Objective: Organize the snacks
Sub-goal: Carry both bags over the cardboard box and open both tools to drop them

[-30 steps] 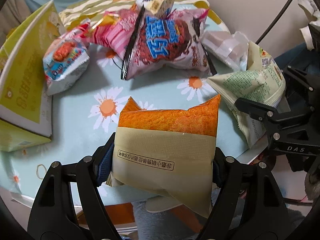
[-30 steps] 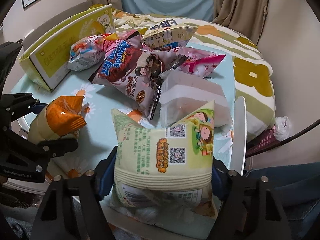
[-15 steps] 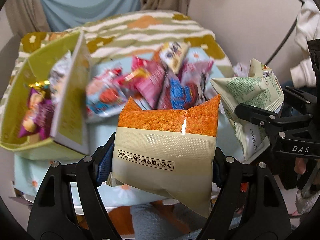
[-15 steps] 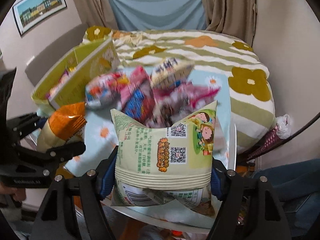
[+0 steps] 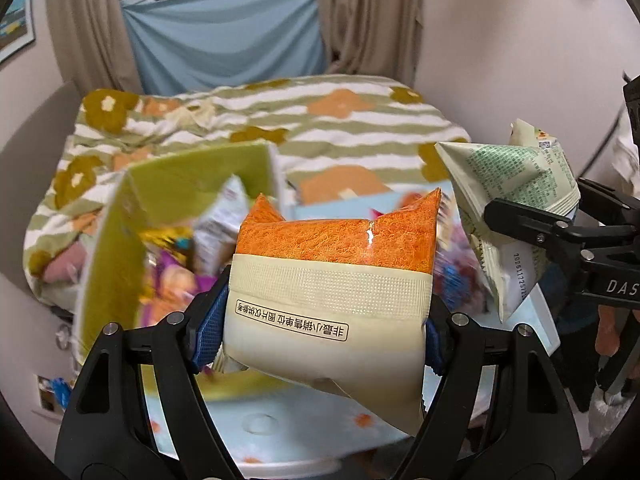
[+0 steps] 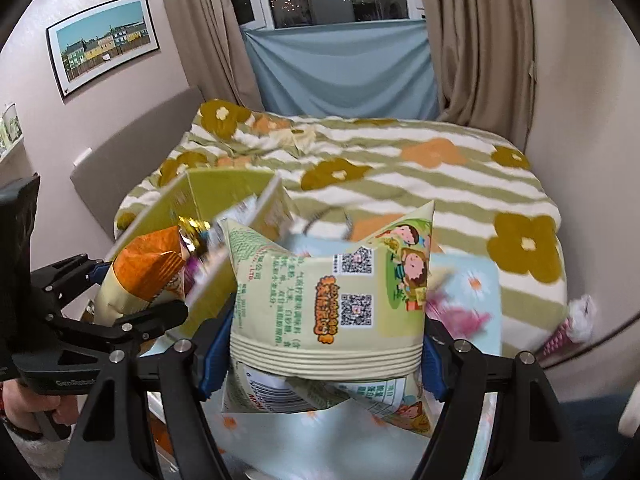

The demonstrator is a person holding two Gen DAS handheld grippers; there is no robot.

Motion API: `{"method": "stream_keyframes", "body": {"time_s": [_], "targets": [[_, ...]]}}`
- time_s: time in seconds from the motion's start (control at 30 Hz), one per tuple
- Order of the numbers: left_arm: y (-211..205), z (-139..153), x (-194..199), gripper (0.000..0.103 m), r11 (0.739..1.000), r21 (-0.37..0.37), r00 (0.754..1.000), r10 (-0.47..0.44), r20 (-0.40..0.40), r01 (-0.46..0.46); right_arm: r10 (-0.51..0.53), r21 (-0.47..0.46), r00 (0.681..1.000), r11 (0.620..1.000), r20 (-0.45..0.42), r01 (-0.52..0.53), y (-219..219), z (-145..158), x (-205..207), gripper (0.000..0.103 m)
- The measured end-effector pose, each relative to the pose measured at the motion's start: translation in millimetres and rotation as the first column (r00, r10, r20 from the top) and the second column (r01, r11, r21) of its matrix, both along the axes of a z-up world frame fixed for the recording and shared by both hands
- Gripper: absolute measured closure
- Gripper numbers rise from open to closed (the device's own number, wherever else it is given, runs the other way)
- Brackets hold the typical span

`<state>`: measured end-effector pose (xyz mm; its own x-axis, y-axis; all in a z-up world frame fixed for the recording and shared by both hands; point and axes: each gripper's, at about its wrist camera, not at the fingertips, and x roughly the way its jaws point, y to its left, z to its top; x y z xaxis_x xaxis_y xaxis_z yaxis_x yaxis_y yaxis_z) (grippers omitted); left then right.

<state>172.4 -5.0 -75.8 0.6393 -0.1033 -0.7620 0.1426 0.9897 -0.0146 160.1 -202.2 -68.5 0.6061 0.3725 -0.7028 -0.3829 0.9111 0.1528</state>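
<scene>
now both packets are off the table and up in the air, where a second ago they sat low over the daisy cloth with the snack pile right behind them. the left gripper (image 5: 326, 320) is clamped on the orange and cream packet (image 5: 332, 280), blue pads pressed into both its sides. the right gripper (image 6: 320, 354) is clamped the same way on the pale green packet (image 6: 328, 296), squeezed at its ribbed seal. in the left view that green packet (image 5: 516, 208) hangs off to the right, well apart from the orange one.

and the view has swung up: the open green box (image 5: 120, 240) that lay off at the left edge now sits right ahead of the orange packet, with bright wrappers already inside, blurred by the motion. the table (image 5: 260, 424) shows only low in the frame, a few loose snacks (image 6: 464, 312) smeared on it at the right.

what that means, i'd say, is that the pick-up is done for both and this is the carry. the orange packet looks first in line for the box, the green one close behind. both grips look firm, though puffy bags can slip if squeezed off-centre.
</scene>
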Motion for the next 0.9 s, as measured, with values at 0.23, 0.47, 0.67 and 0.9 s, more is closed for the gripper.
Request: {"method": "stream_keyframes", "body": {"time_s": [0.23,0.47,0.67,0.9], "targets": [[87.5,5.3,53.5,0.026,0.999,0.005,0.999,0.043,-0.002,-0.043,0.029,0.032,1.000,0.999,-0.002,-0.029,82.0,13.0,49.2,0.032],[157.0,-26.4,121.0,0.026,0.999,0.003,0.996,0.040,-0.083,-0.040,-0.012,0.070,0.998,0.997,-0.065,0.016,153.0,0.5,99.1,0.031],[176.3,-62.6,169.3,0.025,1.000,-0.011,0.989,0.010,-0.145,-0.012,-0.084,0.052,0.988,0.994,-0.127,0.091,182.0,-23.7,124.7,0.031],[175.8,-71.0,177.4,0.000,1.000,-0.026,0.992,-0.011,-0.129,0.007,-0.129,0.036,0.979,0.990,-0.160,0.137,181.5,-35.4,128.8,0.031]]}}
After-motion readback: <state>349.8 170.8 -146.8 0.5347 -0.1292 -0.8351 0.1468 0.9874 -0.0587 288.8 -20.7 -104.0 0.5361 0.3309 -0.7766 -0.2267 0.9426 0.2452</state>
